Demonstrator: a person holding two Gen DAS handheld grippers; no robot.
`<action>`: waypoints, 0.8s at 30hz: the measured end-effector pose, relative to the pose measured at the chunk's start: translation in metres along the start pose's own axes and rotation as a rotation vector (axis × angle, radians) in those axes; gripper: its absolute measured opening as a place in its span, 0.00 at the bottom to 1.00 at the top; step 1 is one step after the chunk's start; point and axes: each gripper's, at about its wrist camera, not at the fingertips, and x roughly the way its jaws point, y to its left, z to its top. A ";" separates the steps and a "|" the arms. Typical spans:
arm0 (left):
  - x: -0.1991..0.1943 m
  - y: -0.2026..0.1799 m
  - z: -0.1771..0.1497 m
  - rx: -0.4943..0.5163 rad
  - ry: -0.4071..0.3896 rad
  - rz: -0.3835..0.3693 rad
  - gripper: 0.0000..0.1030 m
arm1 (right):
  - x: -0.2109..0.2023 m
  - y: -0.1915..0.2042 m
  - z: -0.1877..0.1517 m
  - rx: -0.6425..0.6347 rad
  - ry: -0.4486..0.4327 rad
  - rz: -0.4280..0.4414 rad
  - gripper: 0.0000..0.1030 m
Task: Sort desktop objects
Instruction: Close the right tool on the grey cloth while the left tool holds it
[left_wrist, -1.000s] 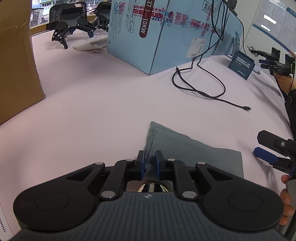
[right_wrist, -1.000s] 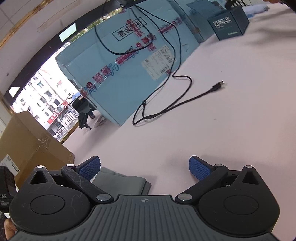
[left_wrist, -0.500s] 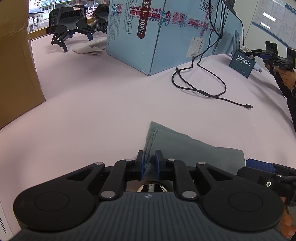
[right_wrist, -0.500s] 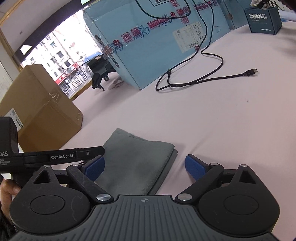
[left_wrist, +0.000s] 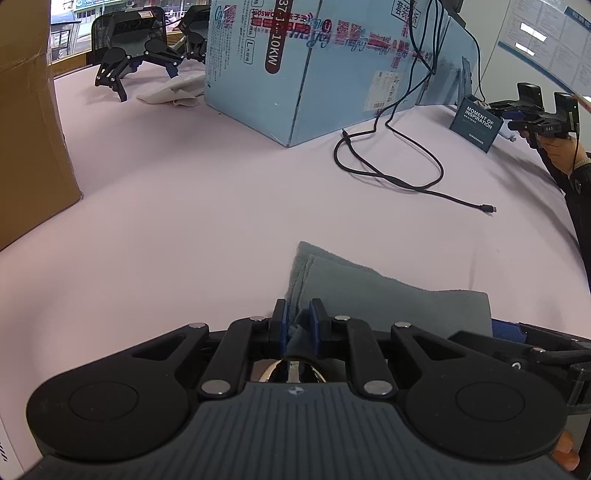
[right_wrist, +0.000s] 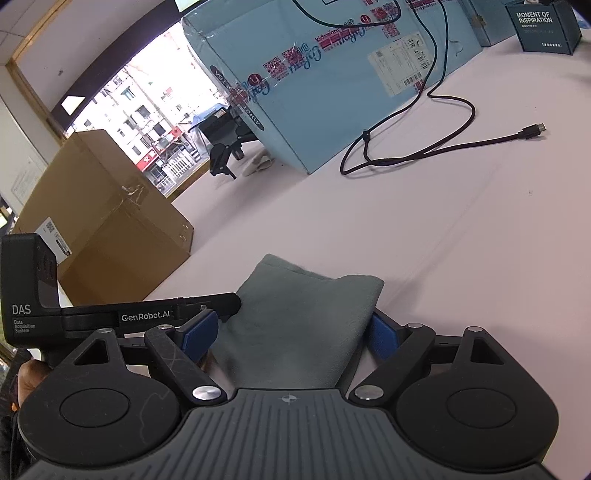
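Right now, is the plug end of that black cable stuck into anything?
No. The black cable ends in a bare plug that lies loose on the pink table, touching nothing else.

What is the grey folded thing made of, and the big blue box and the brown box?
The grey folded cloth looks like soft fabric, matte and slightly fuzzy, with limp layered edges. The blue box seems to be printed cardboard with glossy tape across it. The brown box looks like plain matte cardboard, taped at the seam.

Two low wrist views close over the folded grey cloth (left_wrist: 388, 299), both facing the blue carton (right_wrist: 332, 74).
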 end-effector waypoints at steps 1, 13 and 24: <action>0.000 0.000 0.000 -0.002 0.000 0.000 0.11 | 0.000 -0.002 0.000 0.014 -0.004 0.005 0.68; -0.006 -0.004 0.000 0.015 -0.031 0.026 0.01 | -0.003 -0.009 -0.002 -0.004 -0.047 -0.056 0.08; -0.020 -0.006 0.003 -0.006 -0.082 -0.004 0.01 | -0.016 -0.002 -0.002 -0.064 -0.158 -0.009 0.08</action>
